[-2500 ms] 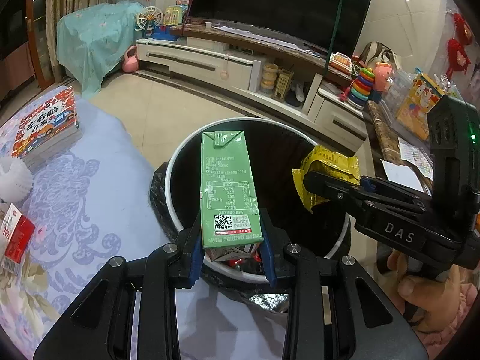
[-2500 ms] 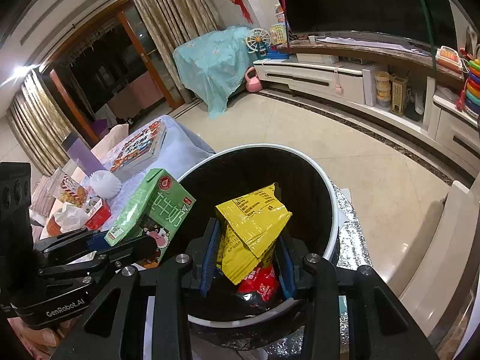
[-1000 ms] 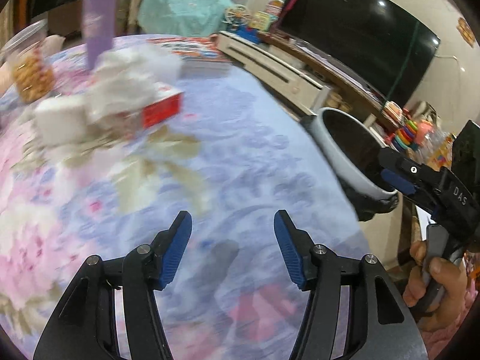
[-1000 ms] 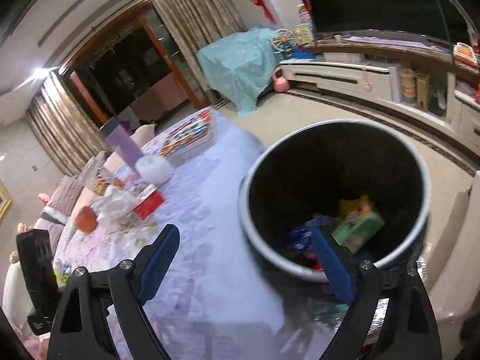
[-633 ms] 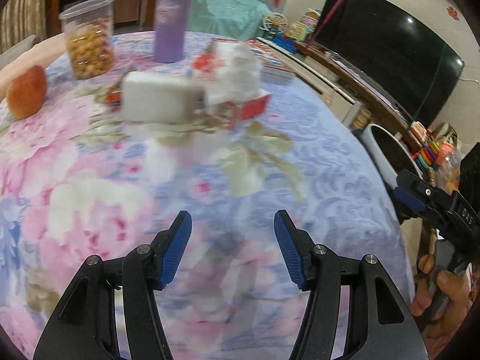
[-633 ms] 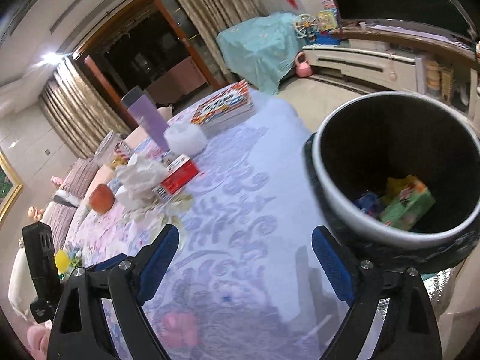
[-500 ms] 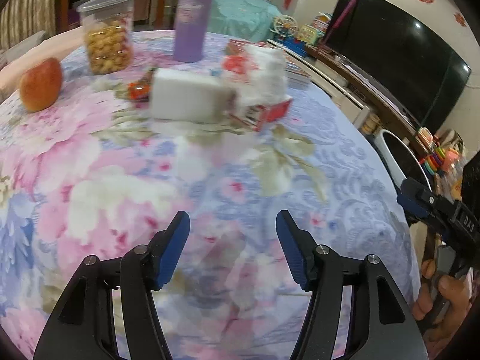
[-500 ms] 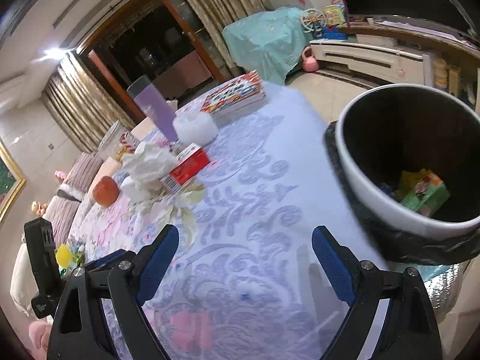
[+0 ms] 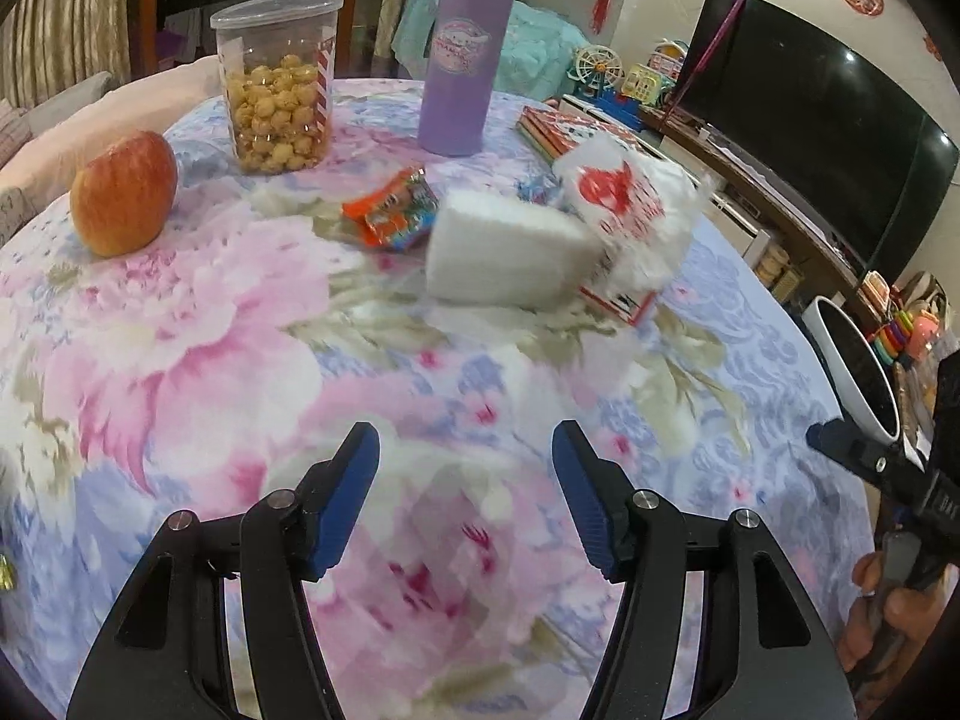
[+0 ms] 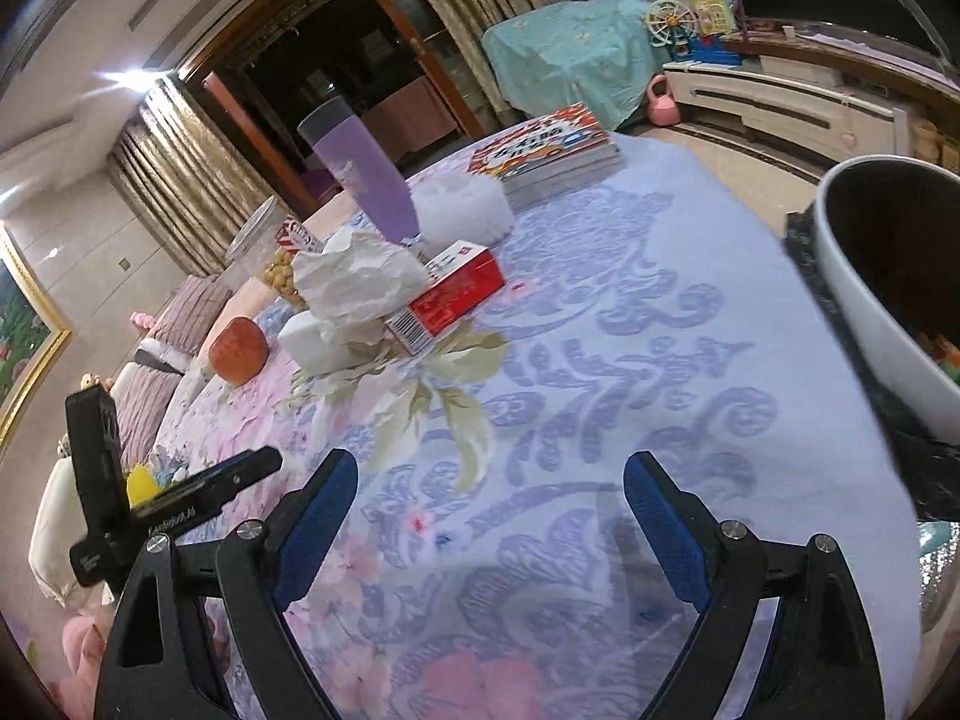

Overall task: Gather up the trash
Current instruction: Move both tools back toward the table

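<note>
My left gripper [image 9: 465, 456] hangs open and empty over the flowered tablecloth [image 9: 180, 330]. Beyond it lie an orange snack wrapper [image 9: 393, 210], a white tissue pack [image 9: 504, 252] and a red-and-white box [image 9: 624, 300] with crumpled tissue [image 9: 630, 198] on top. My right gripper [image 10: 489, 480] is open wide and empty, further from the same heap: crumpled tissue [image 10: 360, 282], red box [image 10: 456, 294], white pack [image 10: 318, 342]. The white-rimmed bin [image 10: 858, 300] stands at the table's right edge with some trash inside.
An apple [image 9: 120, 192], a jar of snacks [image 9: 276, 84], a purple tumbler [image 9: 462, 54] and books [image 10: 546, 150] stand on the table behind the heap. A white ball [image 10: 462, 204] sits by the tumbler. A hand [image 9: 888, 606] holds the right gripper near the bin [image 9: 858, 372].
The green carton and yellow bag I held over the bin are now let go. Both grippers, open, have swung left from the bin toward the heap on the table.
</note>
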### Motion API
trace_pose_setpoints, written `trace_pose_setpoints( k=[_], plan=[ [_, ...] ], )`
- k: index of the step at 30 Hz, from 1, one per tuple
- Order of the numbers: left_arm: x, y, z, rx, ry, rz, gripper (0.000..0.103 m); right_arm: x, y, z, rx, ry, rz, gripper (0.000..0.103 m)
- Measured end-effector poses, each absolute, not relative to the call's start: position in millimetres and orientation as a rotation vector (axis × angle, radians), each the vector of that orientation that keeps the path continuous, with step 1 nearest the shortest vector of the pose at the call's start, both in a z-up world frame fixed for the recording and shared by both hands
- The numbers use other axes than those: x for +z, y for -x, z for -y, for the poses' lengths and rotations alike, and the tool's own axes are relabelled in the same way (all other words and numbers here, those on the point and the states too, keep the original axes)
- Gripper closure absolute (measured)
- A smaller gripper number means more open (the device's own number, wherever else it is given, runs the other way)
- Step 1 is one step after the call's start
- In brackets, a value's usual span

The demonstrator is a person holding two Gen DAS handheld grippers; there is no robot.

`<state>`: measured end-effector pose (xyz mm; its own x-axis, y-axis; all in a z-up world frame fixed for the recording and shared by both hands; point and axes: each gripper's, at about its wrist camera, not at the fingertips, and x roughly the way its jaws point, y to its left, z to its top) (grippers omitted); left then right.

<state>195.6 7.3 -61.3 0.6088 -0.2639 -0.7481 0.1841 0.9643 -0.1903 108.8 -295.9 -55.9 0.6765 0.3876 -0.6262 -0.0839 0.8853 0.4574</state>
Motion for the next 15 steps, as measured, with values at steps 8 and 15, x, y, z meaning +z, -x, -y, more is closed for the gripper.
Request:
trace_pose_setpoints(
  k=[8,15],
  plan=[
    [-55.8,-229.6,-8.6,-0.333,0.011,-0.842,0.04,-54.2,-128.7,269.4,0.331,-0.408,-0.787,0.011],
    [-55.9,-261.0,-7.9,-0.378,-0.021,-0.823,0.039,-38.4,-156.0,248.3,0.358,-0.365,-0.747,0.011]
  ],
)
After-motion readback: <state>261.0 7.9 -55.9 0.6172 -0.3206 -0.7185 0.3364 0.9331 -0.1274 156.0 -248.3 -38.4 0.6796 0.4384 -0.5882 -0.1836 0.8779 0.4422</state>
